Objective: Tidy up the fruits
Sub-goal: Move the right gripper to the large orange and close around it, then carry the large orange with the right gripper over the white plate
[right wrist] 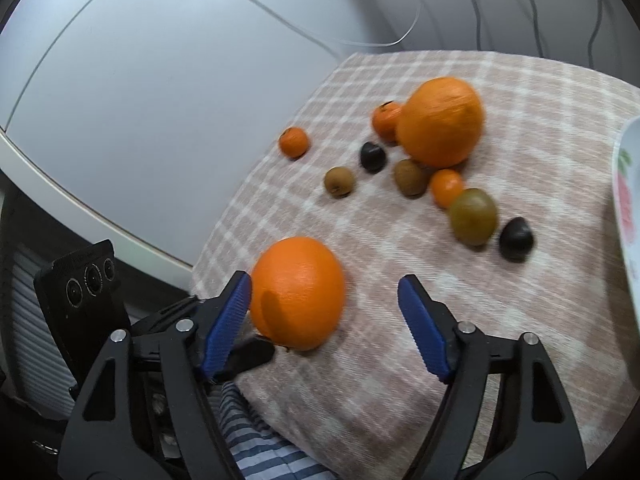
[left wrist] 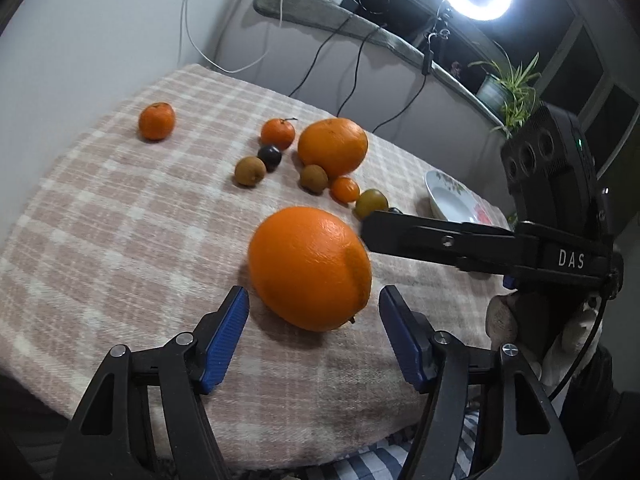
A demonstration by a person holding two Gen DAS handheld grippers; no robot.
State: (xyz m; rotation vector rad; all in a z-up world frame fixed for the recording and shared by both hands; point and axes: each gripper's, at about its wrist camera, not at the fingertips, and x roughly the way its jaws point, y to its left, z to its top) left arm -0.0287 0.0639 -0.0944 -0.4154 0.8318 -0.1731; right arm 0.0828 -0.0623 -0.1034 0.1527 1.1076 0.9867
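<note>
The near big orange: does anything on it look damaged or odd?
The near big orange has a curved seam on its right side, with the peel beyond it looking darker and rougher, like a scar or a lifted flap. Whether it is cut I cannot tell. It lies whole on the checked cloth; nothing has spilled.

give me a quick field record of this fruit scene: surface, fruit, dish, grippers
surface: checked cloth
near orange: on the cloth, between the left gripper pads, not clamped
far orange: in the cluster with small fruit
lone mandarin: apart, far left
plate: right of the cluster, no fruit seen in it
right gripper: open, one pad beside the near orange
</note>
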